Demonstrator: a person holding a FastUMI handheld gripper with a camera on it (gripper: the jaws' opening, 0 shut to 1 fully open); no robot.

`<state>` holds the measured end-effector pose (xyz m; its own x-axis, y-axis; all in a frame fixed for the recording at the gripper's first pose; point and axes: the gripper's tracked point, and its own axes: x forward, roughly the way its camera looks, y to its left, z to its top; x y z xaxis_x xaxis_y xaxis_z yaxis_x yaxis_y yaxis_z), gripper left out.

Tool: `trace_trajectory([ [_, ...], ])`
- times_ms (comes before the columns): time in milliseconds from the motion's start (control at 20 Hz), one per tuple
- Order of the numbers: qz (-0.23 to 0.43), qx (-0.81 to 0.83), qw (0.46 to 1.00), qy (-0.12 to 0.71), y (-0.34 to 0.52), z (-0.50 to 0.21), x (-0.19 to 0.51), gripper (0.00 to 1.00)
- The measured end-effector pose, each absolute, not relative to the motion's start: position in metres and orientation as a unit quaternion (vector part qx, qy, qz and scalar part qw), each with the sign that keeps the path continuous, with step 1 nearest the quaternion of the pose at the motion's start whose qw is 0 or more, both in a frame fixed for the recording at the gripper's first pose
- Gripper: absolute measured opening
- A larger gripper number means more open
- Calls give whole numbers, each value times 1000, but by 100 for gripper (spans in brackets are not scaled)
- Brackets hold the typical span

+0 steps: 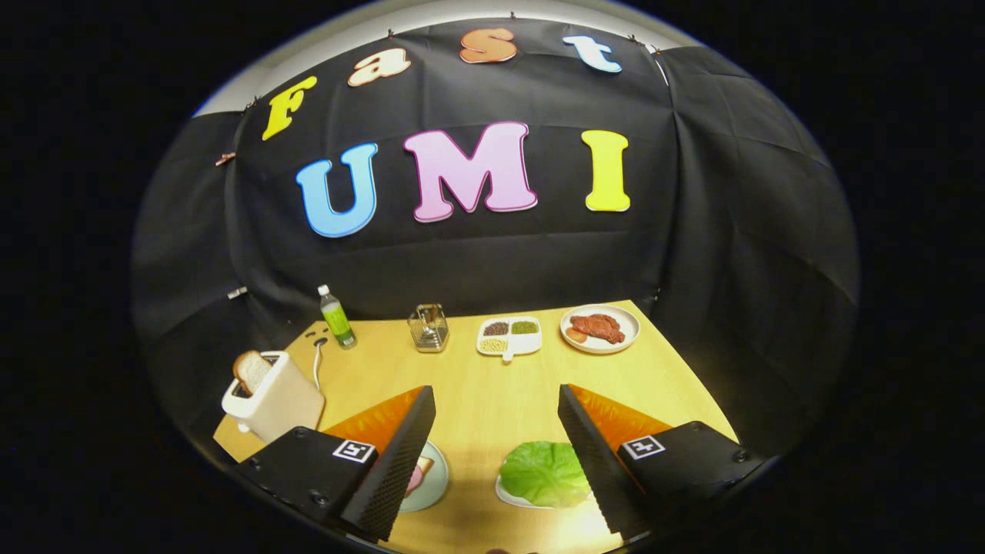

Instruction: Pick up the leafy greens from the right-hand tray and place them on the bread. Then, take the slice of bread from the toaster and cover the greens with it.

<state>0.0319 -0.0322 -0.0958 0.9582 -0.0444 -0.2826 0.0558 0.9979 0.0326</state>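
Hand-held gripper: we see the hand-held gripper (496, 400) with its fingers spread wide apart and nothing between them; neither finger touches anything.
Leafy greens: the lettuce leaf (545, 472) lies on a small white tray (505, 495) on the surface (492, 385), low between the fingers and close against the inner side of the right one.
Bread to be covered: a plate (432, 483) just inside the left finger carries what we take to be the bread with a pinkish filling (420, 473); the finger hides most of it, so we cannot tell its exact layout.
Toaster: the white toaster (273, 400) stands beyond the left finger and outward of it, with a bread slice (250, 369) sticking up from its slot.
Other things: well beyond the fingertips sit a green bottle (336, 317), a metal holder (429, 327), a divided dish of grains (509, 337) and a plate of meat (599, 328).
How the leaf will handle: we judge it light, thin and floppy, likely to fold or slip if pinched at the very edge.
Where to take hold: we would close on a raised, ruffled part near the middle of the leaf, coming from above, and press gently so the tray is not dragged along.
Stage: nothing is picked up yet; the greens come first.
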Motion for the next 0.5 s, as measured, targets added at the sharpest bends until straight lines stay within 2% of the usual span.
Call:
trace_trajectory([
  [250,-37,12,969,245,-52,-173,40,100],
  [500,-30,-29,953,300,-73,-233,44,100],
])
